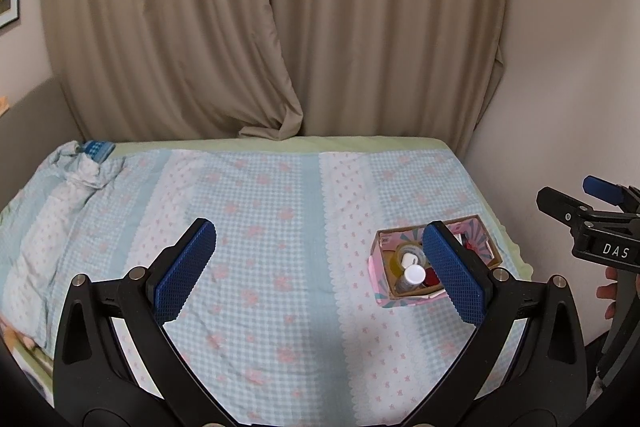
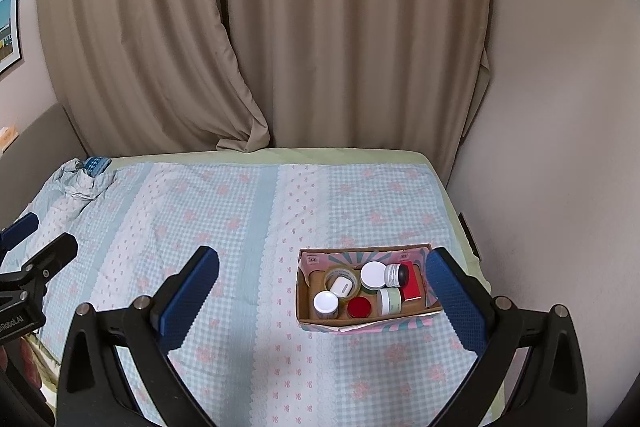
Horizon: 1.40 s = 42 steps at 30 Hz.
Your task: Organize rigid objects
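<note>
Fingers [image 2: 452, 291] splayed; box [image 2: 320, 321] between.

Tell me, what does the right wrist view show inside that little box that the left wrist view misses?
Only the right wrist view shows the red lid, the pale green jar, the red box and the large white lid. Only the left shows a person's fingers on the right hand-held gripper. Both show the cardboard box, tape roll and white-capped bottle.

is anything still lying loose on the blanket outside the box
No, in the right wrist view the jars, tape roll and red case all sit inside the box, and the blanket around it is bare.
</note>
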### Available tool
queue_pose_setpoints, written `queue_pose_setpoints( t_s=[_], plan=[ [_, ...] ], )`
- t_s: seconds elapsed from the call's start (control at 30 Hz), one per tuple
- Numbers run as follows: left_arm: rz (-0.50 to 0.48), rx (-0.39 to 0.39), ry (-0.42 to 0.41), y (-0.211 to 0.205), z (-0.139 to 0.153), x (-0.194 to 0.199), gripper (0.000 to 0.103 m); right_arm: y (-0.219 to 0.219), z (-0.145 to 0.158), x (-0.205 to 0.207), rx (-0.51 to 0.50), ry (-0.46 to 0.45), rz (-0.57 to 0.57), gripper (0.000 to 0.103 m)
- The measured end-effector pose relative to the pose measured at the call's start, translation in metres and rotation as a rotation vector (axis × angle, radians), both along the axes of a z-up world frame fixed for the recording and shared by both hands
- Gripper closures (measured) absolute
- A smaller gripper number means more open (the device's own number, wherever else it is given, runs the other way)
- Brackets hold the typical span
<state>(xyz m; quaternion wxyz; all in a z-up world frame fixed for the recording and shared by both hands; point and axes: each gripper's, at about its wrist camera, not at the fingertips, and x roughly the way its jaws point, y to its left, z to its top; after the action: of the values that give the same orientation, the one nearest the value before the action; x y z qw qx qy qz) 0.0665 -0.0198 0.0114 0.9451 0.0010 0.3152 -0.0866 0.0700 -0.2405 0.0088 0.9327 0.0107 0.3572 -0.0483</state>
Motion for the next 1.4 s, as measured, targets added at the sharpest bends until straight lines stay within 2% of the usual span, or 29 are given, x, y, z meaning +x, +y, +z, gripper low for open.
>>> queue_pose_setpoints(
  t_s=[0.93,1.13,1.4],
  plan=[
    [-0.018,-0.003,-0.014,0.003,-0.001,0.006,0.0,0.002,-0.003,0.006,-0.001,-0.01,-0.011,0.0],
    [0.0,0.051,-0.029,-0.001,-0.001,0.009,0.0,0.002,-0.005,0.008,-0.002,-0.012,-0.011,0.0],
    [-0.008,-0.013,-0.065,0.008,0.006,0.012,0.0,0.003,-0.008,0.012,0.001,-0.008,-0.013,0.0]
  ],
)
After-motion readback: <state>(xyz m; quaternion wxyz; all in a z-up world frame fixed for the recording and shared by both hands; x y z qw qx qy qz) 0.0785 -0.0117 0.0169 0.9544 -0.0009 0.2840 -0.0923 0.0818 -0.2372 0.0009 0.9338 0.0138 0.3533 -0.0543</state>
